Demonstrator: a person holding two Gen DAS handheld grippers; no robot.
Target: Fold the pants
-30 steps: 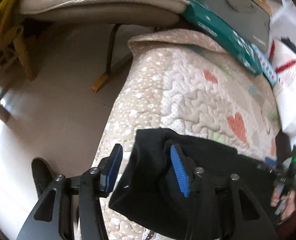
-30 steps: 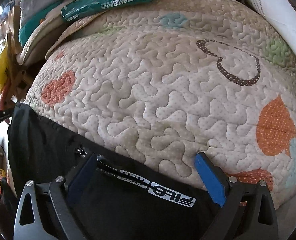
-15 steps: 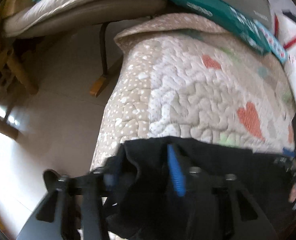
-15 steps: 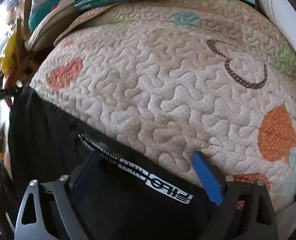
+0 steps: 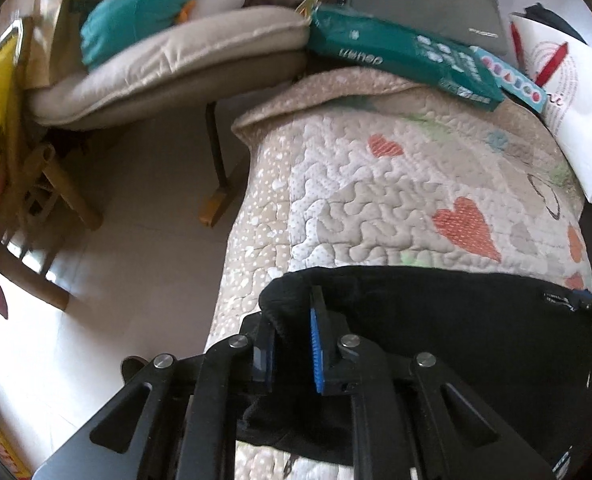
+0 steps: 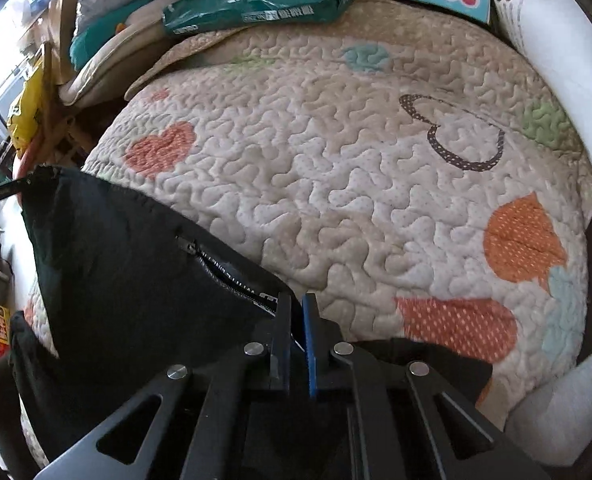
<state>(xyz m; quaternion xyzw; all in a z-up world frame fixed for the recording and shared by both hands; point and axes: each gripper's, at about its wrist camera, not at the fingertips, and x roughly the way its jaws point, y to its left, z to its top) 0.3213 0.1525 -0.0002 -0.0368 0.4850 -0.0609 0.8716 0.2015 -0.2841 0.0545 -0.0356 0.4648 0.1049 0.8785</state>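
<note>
Two tongs are closed on the black pants (image 5: 447, 320), which lie on the quilt (image 6: 335, 160): my left tongs (image 5: 292, 344) pinch one corner, my right tongs (image 6: 294, 332) the zipper edge. I think folding begins; next I must lift both evenly.

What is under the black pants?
Under the black pants lies the quilt with coloured hearts. The left tongs and right tongs each pinch an edge. Whatever part of the quilt's pattern sits beneath the fabric is covered.
</note>
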